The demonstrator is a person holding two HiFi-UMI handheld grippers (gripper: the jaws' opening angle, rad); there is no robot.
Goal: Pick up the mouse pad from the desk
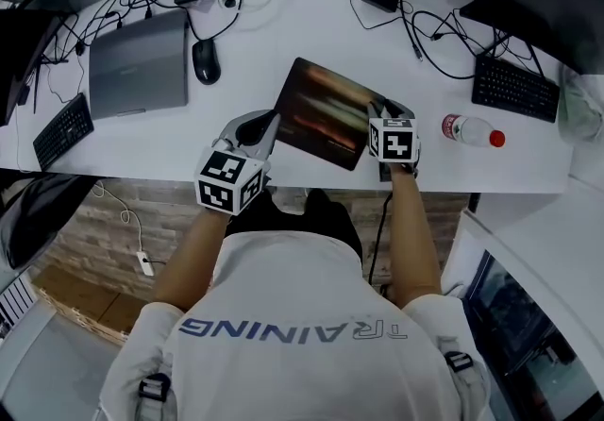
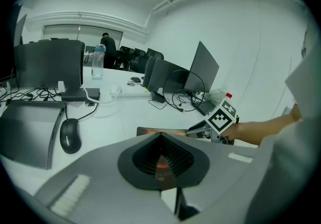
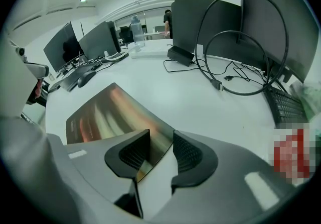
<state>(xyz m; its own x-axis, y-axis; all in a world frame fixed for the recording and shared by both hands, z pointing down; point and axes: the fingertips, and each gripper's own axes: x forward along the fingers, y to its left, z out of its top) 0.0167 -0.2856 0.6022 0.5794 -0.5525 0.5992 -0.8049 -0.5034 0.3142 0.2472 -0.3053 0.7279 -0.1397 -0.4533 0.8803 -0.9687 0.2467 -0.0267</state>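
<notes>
In the head view, the pad lies mid-desk, with the laptop and mouse to its left, the bottle to its right and a keyboard at upper right.

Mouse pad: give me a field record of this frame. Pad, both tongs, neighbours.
pad: dark, with streaky print, on the white desk near its front edge
left tongs: shut on the pad's left edge
right tongs: open, with the pad's right corner between the jaws, not clamped
lifted: cannot tell
left of pad: mouse, closed laptop
right of pad: bottle lying on its side
</notes>
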